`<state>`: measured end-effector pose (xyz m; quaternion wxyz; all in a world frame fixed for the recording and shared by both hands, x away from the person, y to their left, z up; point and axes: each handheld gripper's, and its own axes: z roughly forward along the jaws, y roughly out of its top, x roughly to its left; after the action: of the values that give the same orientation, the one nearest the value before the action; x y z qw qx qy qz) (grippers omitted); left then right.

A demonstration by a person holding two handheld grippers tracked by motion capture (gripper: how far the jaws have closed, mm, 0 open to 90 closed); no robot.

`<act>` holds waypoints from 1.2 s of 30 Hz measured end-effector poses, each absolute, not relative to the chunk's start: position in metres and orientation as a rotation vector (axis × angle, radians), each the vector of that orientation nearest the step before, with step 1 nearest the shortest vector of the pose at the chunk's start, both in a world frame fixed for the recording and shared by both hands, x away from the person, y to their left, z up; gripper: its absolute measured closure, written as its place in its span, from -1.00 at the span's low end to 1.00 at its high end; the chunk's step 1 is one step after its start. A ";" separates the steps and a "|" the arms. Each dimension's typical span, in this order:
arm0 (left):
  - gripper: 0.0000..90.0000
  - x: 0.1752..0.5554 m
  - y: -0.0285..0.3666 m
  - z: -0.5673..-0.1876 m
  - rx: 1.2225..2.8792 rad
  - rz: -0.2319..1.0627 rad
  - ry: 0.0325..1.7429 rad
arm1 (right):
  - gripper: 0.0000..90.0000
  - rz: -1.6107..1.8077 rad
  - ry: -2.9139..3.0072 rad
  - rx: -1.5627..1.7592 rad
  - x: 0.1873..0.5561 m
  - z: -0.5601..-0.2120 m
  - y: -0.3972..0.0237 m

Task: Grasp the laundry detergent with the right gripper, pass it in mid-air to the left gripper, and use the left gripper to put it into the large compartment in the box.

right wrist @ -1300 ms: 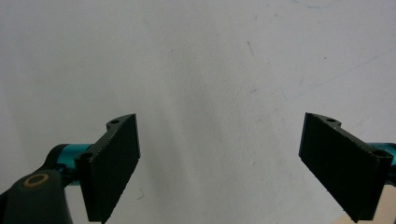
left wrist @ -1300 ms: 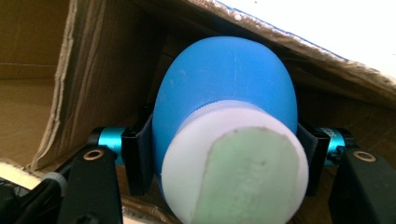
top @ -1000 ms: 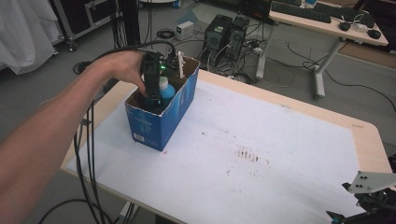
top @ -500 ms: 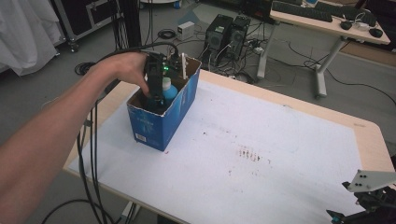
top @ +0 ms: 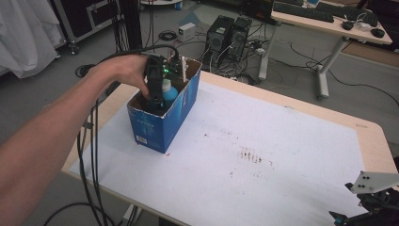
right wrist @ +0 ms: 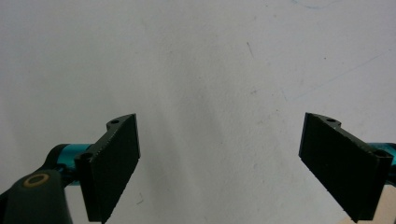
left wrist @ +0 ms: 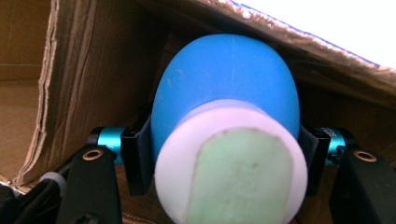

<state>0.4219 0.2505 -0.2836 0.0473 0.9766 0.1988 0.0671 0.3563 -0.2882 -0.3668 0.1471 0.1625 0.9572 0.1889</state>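
a grey floor (top: 70, 56) runs behind the desk (top: 282, 155), whose white top is edged in pale wood and marked with dark specks. two black computer towers (top: 228, 32) stand on the floor among loose cables. a second, light wooden table (top: 329, 23) on white legs carries a keyboard. white cloth (top: 23, 37) hangs at far left.

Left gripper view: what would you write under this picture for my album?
The left hand-held gripper squeezes a blue bottle with a white cap inside a cardboard box.
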 end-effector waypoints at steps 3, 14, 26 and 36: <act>-0.23 0.422 0.251 -0.283 2.976 0.196 0.619 | -0.73 0.554 2.754 0.472 0.356 -0.367 -0.288; -0.45 0.426 0.253 -0.277 2.941 0.223 0.656 | -0.73 0.551 2.758 0.470 0.355 -0.367 -0.287; -0.52 0.429 0.257 -0.264 2.924 0.268 0.700 | -0.73 0.551 2.755 0.477 0.353 -0.366 -0.289; -0.55 0.428 0.255 -0.247 2.922 0.315 0.689 | -0.73 0.544 2.756 0.475 0.353 -0.365 -0.290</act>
<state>0.4281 0.2549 -0.2475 0.0614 0.9662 0.2277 0.1042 0.3530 -0.2900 -0.3654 0.1457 0.1649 0.9570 0.1890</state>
